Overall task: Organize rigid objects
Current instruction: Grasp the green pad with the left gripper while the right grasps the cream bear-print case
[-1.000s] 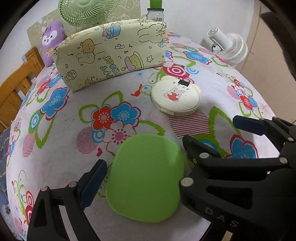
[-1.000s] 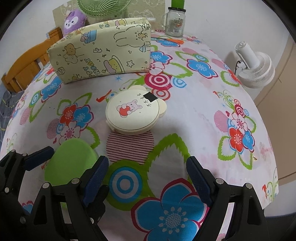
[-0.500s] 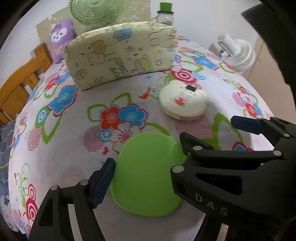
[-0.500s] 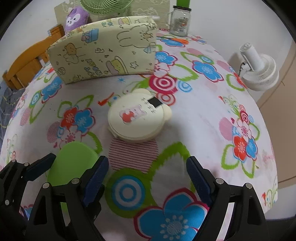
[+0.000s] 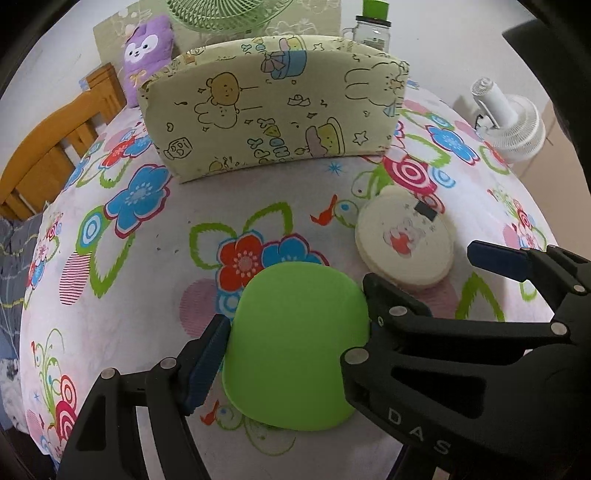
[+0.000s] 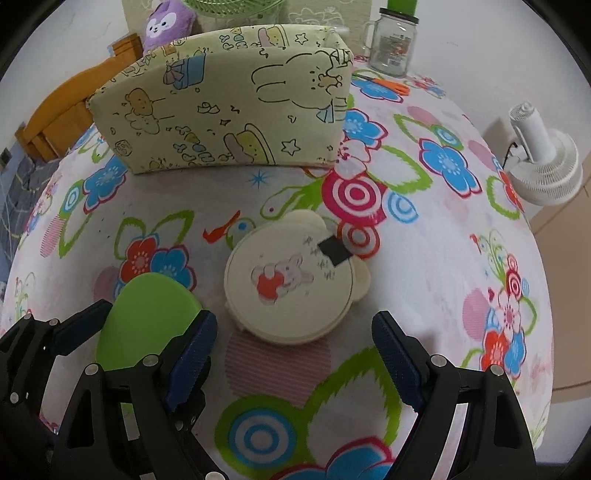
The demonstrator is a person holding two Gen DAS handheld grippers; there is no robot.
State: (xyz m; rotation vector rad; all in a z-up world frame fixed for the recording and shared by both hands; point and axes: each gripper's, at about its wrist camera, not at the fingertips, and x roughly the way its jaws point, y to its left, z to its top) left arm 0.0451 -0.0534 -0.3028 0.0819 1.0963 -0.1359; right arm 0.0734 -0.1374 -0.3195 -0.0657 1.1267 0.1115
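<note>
A flat green rounded piece (image 5: 295, 347) lies low over the flowered tablecloth (image 5: 147, 266). My left gripper (image 5: 295, 314) is shut on it: its blue left pad (image 5: 207, 362) presses the piece's left edge, while its right finger is hidden behind the right gripper. In the right wrist view the green piece (image 6: 147, 317) shows at the lower left with the left gripper (image 6: 140, 325) around it. My right gripper (image 6: 295, 325) stands open, right beside the left one. A cream round case with a bunny picture (image 6: 291, 280) lies just ahead of its fingers, untouched. A cartoon-printed fabric bin (image 6: 221, 107) stands upright at the back.
A glass jar mug (image 6: 393, 46) and orange scissors (image 6: 391, 85) sit behind the bin. A white fan (image 6: 543, 166) stands off the table's right edge. A purple plush (image 5: 147, 48), a green fan (image 5: 221, 11) and a wooden chair (image 5: 48, 147) are at the back left.
The left jaws have narrowed onto the green piece. Both grippers have shifted forward toward the bin, and the green piece now covers the pink flower print.
</note>
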